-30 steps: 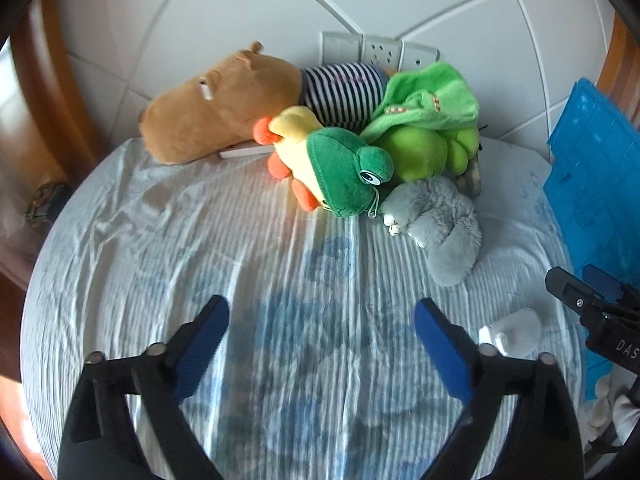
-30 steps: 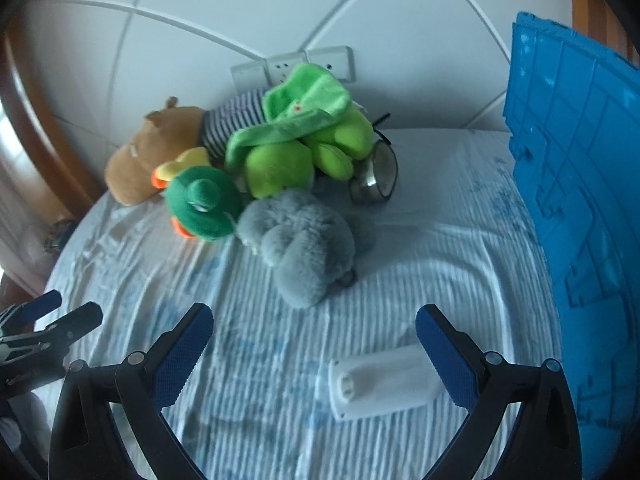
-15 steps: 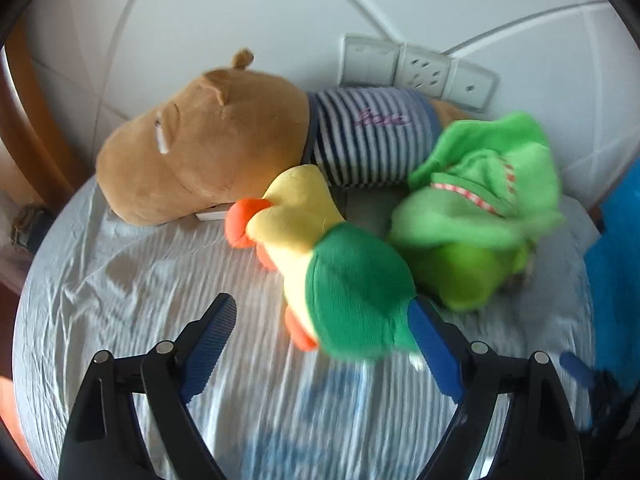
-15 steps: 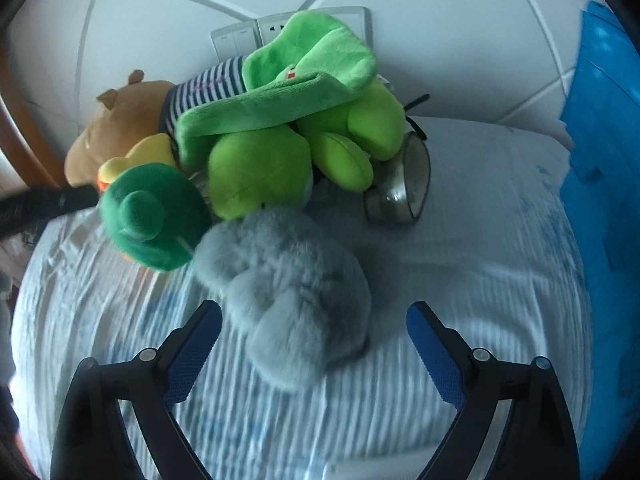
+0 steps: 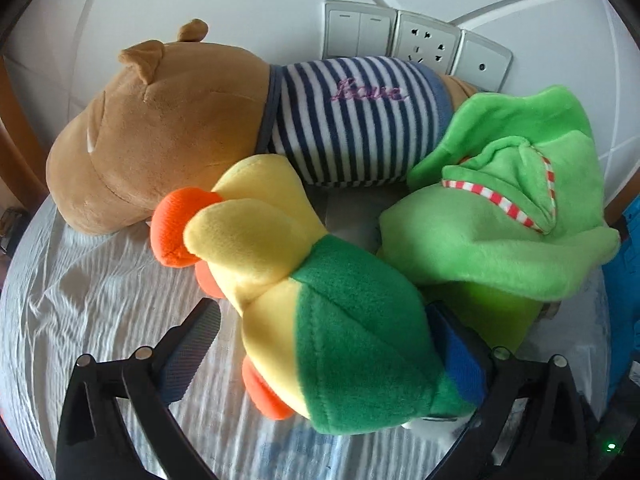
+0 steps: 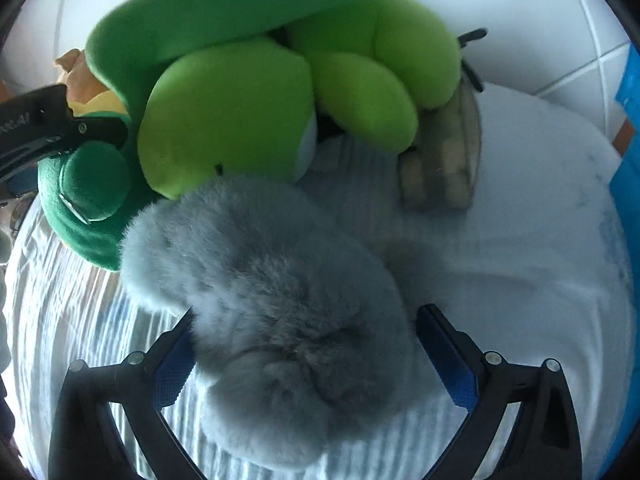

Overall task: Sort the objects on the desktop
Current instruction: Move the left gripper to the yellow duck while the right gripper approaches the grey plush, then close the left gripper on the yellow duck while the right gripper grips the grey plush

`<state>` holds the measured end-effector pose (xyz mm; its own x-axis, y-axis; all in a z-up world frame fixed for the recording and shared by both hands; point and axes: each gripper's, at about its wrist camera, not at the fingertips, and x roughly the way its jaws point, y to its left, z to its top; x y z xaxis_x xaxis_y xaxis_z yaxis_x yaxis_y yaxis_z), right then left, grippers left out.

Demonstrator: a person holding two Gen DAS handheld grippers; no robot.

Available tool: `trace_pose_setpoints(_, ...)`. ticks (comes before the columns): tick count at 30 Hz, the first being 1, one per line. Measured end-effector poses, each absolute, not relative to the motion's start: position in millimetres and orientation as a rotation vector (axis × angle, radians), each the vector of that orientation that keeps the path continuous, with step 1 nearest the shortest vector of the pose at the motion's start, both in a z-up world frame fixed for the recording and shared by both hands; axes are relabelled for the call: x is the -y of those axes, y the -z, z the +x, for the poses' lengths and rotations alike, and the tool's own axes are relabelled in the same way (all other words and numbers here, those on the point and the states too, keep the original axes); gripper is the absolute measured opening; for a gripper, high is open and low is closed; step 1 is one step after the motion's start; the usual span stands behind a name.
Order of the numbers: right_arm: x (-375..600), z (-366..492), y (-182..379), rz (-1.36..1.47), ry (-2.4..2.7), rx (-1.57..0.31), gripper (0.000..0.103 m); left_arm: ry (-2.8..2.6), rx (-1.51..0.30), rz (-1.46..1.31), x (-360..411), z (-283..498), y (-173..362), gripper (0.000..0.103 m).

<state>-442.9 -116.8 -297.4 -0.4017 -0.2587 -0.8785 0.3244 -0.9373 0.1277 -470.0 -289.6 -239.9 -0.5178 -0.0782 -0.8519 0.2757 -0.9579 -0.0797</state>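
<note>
While both sets of jaws are spreading wider, each tool already has a toy between its fingers. The left gripper (image 5: 320,350) straddles the duck plush (image 5: 340,320), green head nearest the camera, yellow body and orange beak stretching away ahead. Its right pad sits against the green head; the left pad stands apart from the yellow side, so no squeeze is on. Just beyond the duck lies the brown hippo plush (image 5: 160,128) in a striped shirt, running across the far side against the wall, with a row of wall sockets (image 5: 416,44) behind it. Ahead and to the right, touching the duck, is the bright green frog plush (image 5: 508,216).

Over at the right gripper (image 6: 306,354), the jaws bracket the grey furry plush (image 6: 280,312). Fur brushes the left pad, a sliver of gap shows at the right pad, nothing clamped. Ahead of it the frog's lime limbs pile up, and forward-right a metal-rimmed object (image 6: 444,160) leans behind the frog, too blurred to name. Everything rests on a pale striped cloth (image 6: 520,248). A blue crate (image 6: 628,128) edges in at far right.
</note>
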Motion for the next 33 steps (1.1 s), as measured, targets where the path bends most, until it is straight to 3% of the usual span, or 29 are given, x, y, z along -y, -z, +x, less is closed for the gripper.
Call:
trace_pose_setpoints(3,123.7,-442.4,304.6,1.486,2.359,-0.128,0.099,2.581,-0.321,1.438,287.7,-469.8,246.9,0.094)
trace_pose_setpoints(6,125.0,-438.9,299.6,1.460,2.373,-0.137,0.068,2.602,-0.354,1.424,290.6,-460.1,242.2,0.082)
trace_pose_setpoints(7,123.2,-437.6,296.8,1.459,2.371,-0.123,0.063,2.608,-0.362,1.426,292.4,-455.2,240.0,0.080)
trace_pose_setpoints(22,132.8,-335.1,245.2,1.433,2.191,-0.044,0.040,2.511,-0.288,1.462,326.1,-284.3,222.9,0.077)
trace_pose_setpoints(27,142.0,-311.6,246.1,1.439,2.188,-0.101,0.040,2.466,-0.327,1.496,336.6,-241.9,238.6,0.078)
trace_pose_setpoints(30,148.4,-318.4,249.6,1.431,2.229,-0.138,0.055,2.465,-0.360,1.481,339.5,-238.6,240.8,0.078)
trace_pose_setpoints(33,153.2,-331.8,252.6,1.426,2.257,-0.164,0.062,2.473,-0.351,1.466,336.6,-245.4,241.1,0.078)
